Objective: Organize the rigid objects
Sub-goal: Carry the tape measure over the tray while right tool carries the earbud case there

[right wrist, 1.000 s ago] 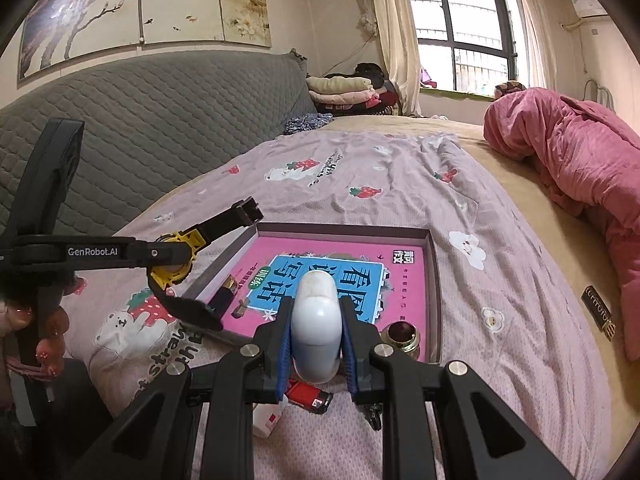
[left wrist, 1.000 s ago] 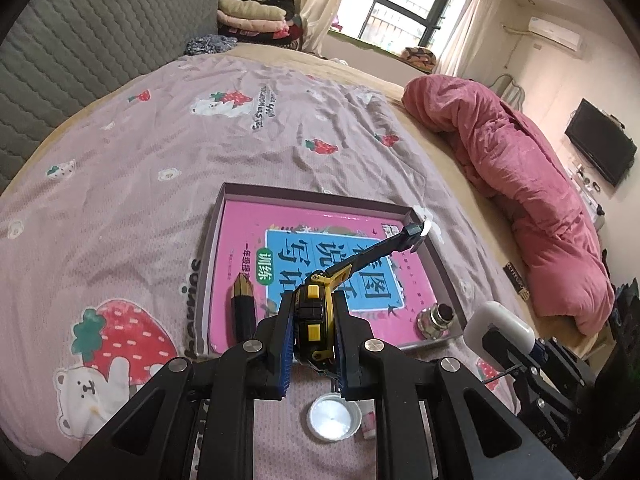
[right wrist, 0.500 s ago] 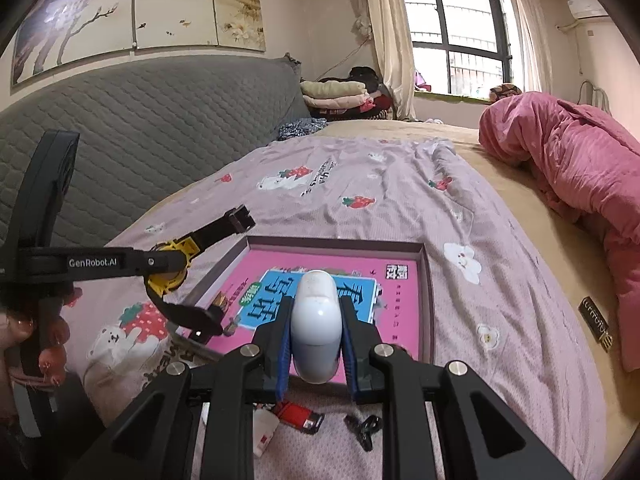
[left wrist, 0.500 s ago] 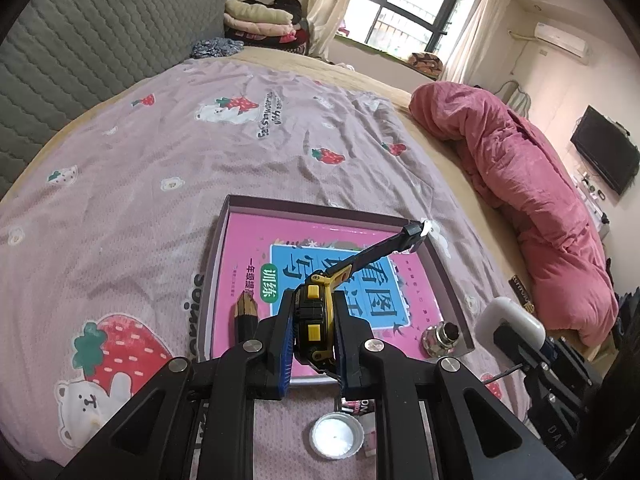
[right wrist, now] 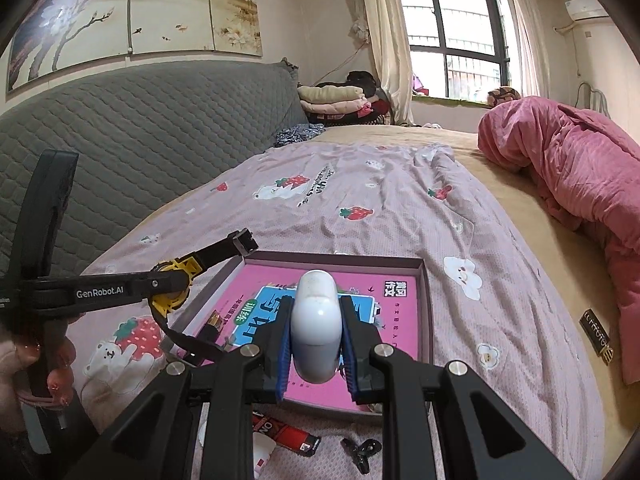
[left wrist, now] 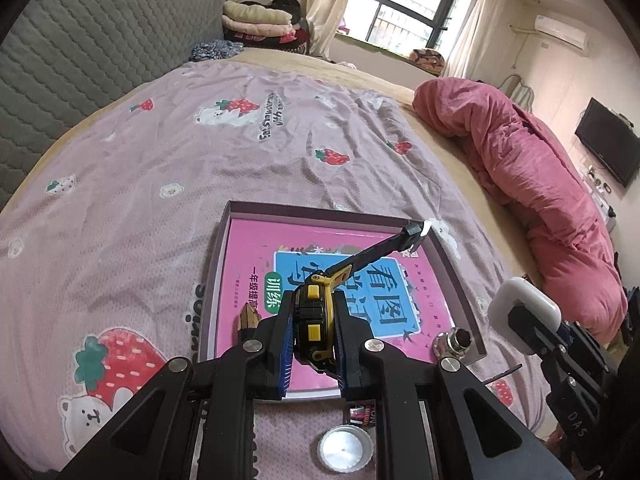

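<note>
- The left tongs (left wrist: 314,330) are clenched on a yellow-and-black tape measure (left wrist: 316,316), holding it above the near part of a shallow box (left wrist: 304,211) on the bed (left wrist: 200,168); a black length sticks out of the tape measure toward the box's far right corner.
- The right tongs (right wrist: 316,334) grip a white rounded capsule-shaped case (right wrist: 318,320) between their blue pads (right wrist: 282,356), held over the near half of the same box.
- The box lies on a lilac bedsheet with strawberry and bear prints, and a pink book (left wrist: 256,256) with a blue panel fills its floor.
- Inside the box, a small brown-and-black item (left wrist: 248,318) lies at the near left, and a shiny metal knob-like piece (left wrist: 454,340) sits in the near right corner.
- On the sheet just in front of the box lie a round metal lid (left wrist: 346,448), a red lighter (right wrist: 286,434) and a small black clip (right wrist: 360,448).
- A pink quilt (right wrist: 568,184) is heaped along the right side of the bed, well apart from the box.
- In the right wrist view, a hand (right wrist: 40,364) holds the left tool's handle at the left edge.
</note>
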A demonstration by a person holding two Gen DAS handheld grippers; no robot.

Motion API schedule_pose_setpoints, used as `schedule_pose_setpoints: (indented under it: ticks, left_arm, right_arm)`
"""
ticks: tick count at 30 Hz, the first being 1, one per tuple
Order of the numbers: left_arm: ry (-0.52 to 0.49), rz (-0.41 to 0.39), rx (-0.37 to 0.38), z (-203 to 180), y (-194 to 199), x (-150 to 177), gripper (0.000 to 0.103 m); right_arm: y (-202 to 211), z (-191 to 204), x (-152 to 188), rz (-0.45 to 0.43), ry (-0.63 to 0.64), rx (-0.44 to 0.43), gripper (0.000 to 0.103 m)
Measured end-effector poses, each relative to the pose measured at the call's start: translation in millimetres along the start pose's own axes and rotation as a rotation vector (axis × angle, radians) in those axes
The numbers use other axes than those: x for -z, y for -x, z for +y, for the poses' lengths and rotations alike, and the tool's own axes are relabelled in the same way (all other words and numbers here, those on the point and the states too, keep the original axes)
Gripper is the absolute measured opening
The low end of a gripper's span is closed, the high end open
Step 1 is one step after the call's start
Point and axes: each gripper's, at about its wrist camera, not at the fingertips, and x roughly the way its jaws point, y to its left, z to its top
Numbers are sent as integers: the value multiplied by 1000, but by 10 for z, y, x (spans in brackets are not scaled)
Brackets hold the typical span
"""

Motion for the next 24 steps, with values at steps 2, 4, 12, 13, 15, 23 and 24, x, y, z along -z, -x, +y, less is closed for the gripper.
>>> schedule_pose_setpoints:
  ticks: [2,4,12,13,15,23,24]
  left_arm:
    - [-1,0,-5,4,-19,-9,17]
    - [-1,0,-11,3,-43,-21,17]
    - [-5,16,-43,18,-239,-37,17]
    - [-6,22,-46,17,-272,-31,17]
    - [-7,34,-54,13,-345,1,17]
    - [-5,77,-73,18,-578,134,17]
    - [-4,80,-75,21,-596,145,17]
  right_arm:
    - [-6,-4,-8,-3,0,4,22]
    - [-27,-22,-30,-1,-3,3,22]
    - [-103,-52,-46,7,-10,9,22]
    - [-105,-51,-38,8,-11,9,22]
    - [-119,-56,-20,14,-17,7,22]
    - [-240,-79,128,60,-22,3,22]
    - [-255,-80,143,64,-23,4,22]
